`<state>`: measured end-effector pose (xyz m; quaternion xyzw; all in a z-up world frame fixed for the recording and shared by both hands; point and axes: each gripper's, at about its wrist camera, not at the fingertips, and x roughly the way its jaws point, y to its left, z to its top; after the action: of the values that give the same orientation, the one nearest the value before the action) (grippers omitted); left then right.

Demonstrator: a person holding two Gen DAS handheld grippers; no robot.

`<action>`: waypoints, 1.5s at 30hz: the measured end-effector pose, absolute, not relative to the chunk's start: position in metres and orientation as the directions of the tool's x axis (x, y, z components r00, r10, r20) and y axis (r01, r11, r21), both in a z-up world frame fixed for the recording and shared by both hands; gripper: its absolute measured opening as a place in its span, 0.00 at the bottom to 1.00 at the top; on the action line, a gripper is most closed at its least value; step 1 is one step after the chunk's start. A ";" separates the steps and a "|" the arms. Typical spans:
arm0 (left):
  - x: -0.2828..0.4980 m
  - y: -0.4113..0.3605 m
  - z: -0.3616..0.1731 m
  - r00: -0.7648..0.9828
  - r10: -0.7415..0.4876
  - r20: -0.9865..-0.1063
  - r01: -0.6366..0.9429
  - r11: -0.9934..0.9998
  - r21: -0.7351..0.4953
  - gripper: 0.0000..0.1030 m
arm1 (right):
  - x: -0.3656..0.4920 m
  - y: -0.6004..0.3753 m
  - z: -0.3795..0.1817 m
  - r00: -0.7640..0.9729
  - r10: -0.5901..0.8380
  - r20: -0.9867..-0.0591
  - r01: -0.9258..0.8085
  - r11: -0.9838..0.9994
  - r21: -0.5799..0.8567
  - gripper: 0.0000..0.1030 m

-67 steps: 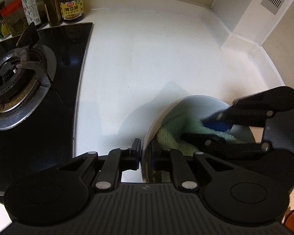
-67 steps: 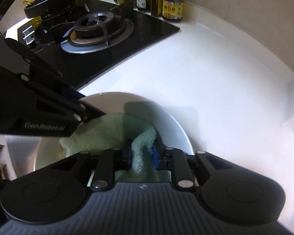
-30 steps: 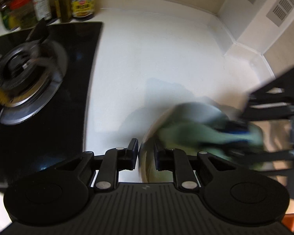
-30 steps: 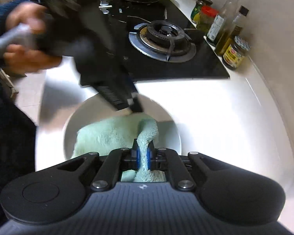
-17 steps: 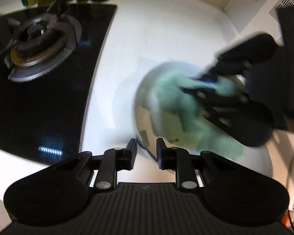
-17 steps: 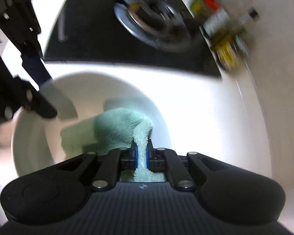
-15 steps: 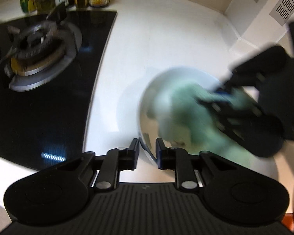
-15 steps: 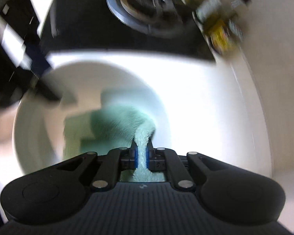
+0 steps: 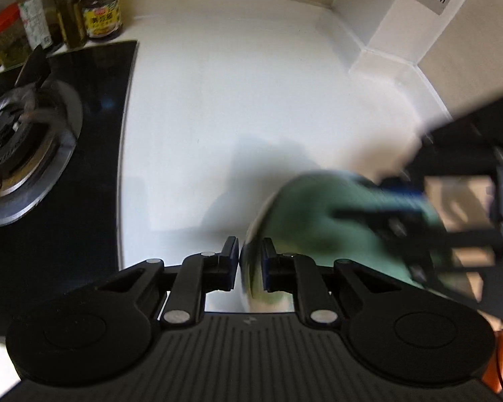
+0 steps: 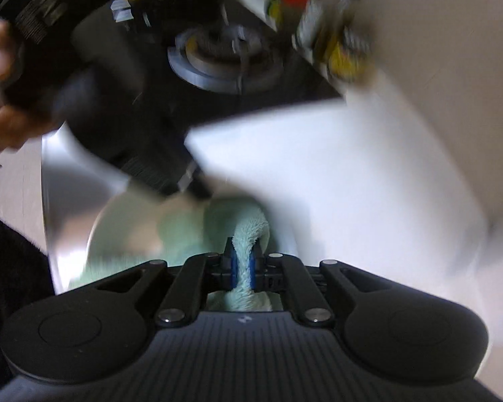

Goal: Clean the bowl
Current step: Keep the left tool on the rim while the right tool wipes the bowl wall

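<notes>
Left tongs pinch the bowl rim to steady it; right tongs clamp the green cloth for wiping inside.

The jar has a yellow label (print too small to read); nothing else legible.

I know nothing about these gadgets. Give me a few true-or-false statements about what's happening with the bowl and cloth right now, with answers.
1. The right gripper pinches a green cloth. True.
2. The left gripper grips the rim of the bowl. True.
3. The cloth lies on the stove burner. False: it is inside the bowl.
4. The bowl sits on the black cooktop. False: it is over the white counter.
5. Jars and bottles stand behind the cooktop. True.
</notes>
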<state>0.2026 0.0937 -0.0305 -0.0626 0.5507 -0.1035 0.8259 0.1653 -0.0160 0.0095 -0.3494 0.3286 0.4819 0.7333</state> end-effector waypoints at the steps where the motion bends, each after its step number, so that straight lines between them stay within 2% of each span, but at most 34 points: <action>1: 0.198 0.094 -0.030 0.369 -0.241 -0.898 0.095 0.971 -0.221 0.13 | 0.168 -0.012 0.009 0.303 0.496 -0.814 -0.947 0.251 -0.199 0.04; 3: 0.188 0.095 -0.030 0.365 -0.240 -0.900 0.081 0.971 -0.226 0.04 | 0.164 0.001 0.004 0.273 0.531 -0.802 -0.962 0.136 -0.238 0.04; 7: 0.175 0.096 -0.030 0.390 -0.236 -0.890 0.079 0.972 -0.224 0.07 | 0.161 0.017 -0.002 0.275 0.534 -0.800 -0.958 0.079 -0.277 0.03; 11: 0.175 0.094 -0.030 0.402 -0.224 -0.888 0.087 0.975 -0.207 0.06 | 0.155 0.029 -0.010 0.415 0.439 -0.797 -0.904 0.098 -0.416 0.03; 17: 0.186 0.094 -0.033 0.430 -0.196 -0.882 0.094 0.981 -0.172 0.06 | 0.151 0.011 -0.014 0.546 0.280 -0.790 -0.837 0.137 -0.529 0.04; 22: 0.197 0.095 -0.034 0.448 -0.195 -0.872 0.086 0.981 -0.175 0.07 | 0.136 -0.011 -0.011 0.555 0.158 -0.817 -0.832 0.118 -0.542 0.04; 26: 0.203 0.088 -0.034 0.463 -0.176 -0.869 0.100 0.984 -0.146 0.10 | 0.111 -0.021 0.002 0.490 0.103 -0.865 -0.869 0.135 -0.476 0.04; 28: 0.208 0.085 -0.034 0.468 -0.166 -0.868 0.104 0.986 -0.133 0.12 | 0.100 -0.023 0.011 0.436 0.124 -0.891 -0.895 0.166 -0.414 0.04; 31: 0.213 0.082 -0.033 0.461 -0.160 -0.873 0.113 0.986 -0.121 0.12 | 0.089 -0.026 0.025 0.358 0.232 -0.904 -0.926 0.213 -0.312 0.04; 36: 0.205 0.094 -0.025 0.400 -0.183 -0.898 0.080 0.983 -0.164 0.10 | 0.123 -0.024 0.029 0.423 0.338 -0.841 -0.894 0.309 -0.326 0.04; 39: 0.195 0.097 -0.022 0.366 -0.184 -0.912 0.066 0.983 -0.172 0.10 | 0.138 -0.021 0.031 0.402 0.423 -0.812 -0.910 0.283 -0.303 0.04; 42: 0.187 0.096 -0.026 0.310 -0.186 -0.932 0.047 0.982 -0.181 0.10 | 0.148 -0.008 0.027 0.259 0.531 -0.807 -0.965 0.118 -0.232 0.04; 45: 0.176 0.094 -0.030 0.292 -0.201 -0.935 0.041 0.979 -0.198 0.12 | 0.152 0.005 0.019 0.176 0.519 -0.836 -0.978 -0.005 -0.208 0.04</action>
<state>0.1758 0.0944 -0.0305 -0.0678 0.5903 -0.0757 0.8008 0.1520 0.0048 0.0189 -0.4102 0.2797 0.5779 0.6477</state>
